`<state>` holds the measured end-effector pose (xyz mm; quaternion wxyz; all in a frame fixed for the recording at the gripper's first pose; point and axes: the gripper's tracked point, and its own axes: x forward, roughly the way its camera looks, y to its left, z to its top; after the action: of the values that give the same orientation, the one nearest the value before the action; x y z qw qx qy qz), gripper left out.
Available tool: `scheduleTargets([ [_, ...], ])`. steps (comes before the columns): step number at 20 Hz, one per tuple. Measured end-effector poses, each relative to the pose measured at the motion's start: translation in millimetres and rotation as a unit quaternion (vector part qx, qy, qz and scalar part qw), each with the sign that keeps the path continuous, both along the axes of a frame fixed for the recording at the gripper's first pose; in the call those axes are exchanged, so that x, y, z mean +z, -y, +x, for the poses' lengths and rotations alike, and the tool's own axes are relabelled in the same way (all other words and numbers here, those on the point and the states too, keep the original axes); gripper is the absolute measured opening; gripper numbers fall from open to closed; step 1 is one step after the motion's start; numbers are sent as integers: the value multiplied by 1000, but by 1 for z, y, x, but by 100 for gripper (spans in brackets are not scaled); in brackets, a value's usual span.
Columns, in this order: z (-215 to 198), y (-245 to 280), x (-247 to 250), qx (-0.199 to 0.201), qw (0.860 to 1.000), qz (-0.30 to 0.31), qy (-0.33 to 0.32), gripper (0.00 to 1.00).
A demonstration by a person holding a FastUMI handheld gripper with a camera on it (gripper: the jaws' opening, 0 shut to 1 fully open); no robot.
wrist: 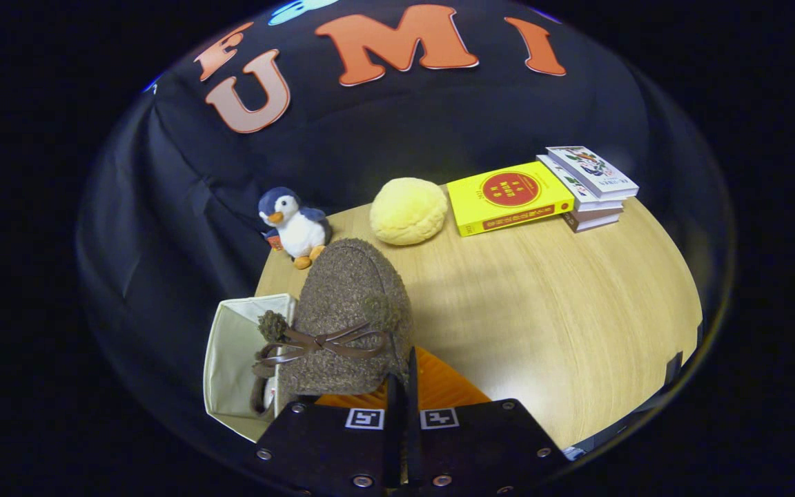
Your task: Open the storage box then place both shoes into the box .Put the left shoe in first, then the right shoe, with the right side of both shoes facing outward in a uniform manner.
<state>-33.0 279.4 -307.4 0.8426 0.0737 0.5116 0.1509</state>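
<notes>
Jaws (403,386): drawn almost together, only a thin slit between the two fingers; they pinch the rear rim of the shoe, so the shoe hangs from them.
Shoe (349,310): brown, fuzzy slipper-type shoe with a thin brown bow and pompoms across its upper; held just ahead of the fingers, raised above the bench.
Shoe's long axis: runs straight away from the fingers, toe pointing forward toward the toy penguin and the booth wall, heel end at the fingers.
Storage box (235,359): pale fabric box, open-topped, just left of the shoe and below it; the shoe's left edge overlaps the box's right wall. A dark shape shows inside near that wall, too hidden to tell what it is.
Orange sheet (446,386): ribbed, lying on the bench under the fingers.
Bench (563,310): light wood.
Toy penguin (295,226): upright beyond the toe.
Yellow plush ball (408,210): right of the penguin.
Yellow book (508,197): lying flat, further right.
Book stack (591,186): just beside the yellow book.
</notes>
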Motion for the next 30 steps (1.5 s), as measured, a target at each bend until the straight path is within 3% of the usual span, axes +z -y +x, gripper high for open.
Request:
scheduleTargets([
  [7, -24, -86, -8, 23, 999, 1, -23, 5],
  [14, -48, -129, -21, 34, 998, -5, -47, 7],
  [18, -66, -136, -22, 43, 997, 4, -71, 20],
  [19, -66, -137, -14, 41, 997, 16, -68, 30],
  [21, -59, -134, 5, 43, 997, 32, -51, 42],
  [24, -52, -122, 34, 54, 996, 58, -30, 53],
  [30, -34, -57, 74, 73, 994, 73, 29, 73],
])
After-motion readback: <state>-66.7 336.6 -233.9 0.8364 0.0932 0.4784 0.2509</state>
